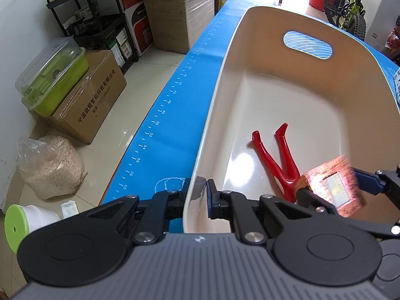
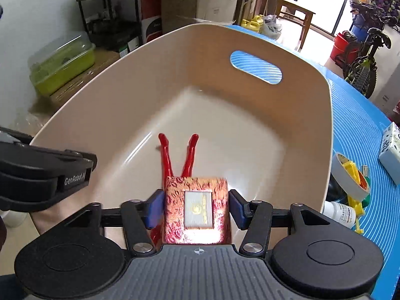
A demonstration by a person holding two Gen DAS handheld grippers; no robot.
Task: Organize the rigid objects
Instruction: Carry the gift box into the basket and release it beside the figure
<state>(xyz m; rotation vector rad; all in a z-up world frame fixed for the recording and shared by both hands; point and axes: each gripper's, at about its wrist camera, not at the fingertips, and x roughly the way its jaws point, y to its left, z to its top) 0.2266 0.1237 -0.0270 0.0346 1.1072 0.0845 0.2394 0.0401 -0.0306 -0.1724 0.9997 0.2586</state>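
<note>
Left gripper (image 1: 198, 195) pinches the tub (image 1: 362, 80) rim, right gripper (image 2: 195, 208) clamps a red box (image 2: 197, 210) over it, pliers (image 2: 178, 155) ahead already inside; tape (image 2: 350, 175) and bottle (image 2: 340, 212) remain outside.

Left gripper (image 1: 198, 195): black plastic linkage arms, silver round screws, blue finger pads, grey ribbed housing with crosshair mark. Right gripper (image 2: 196, 208): identical build. White "GenRobot.AI" lettering on one black finger.
</note>
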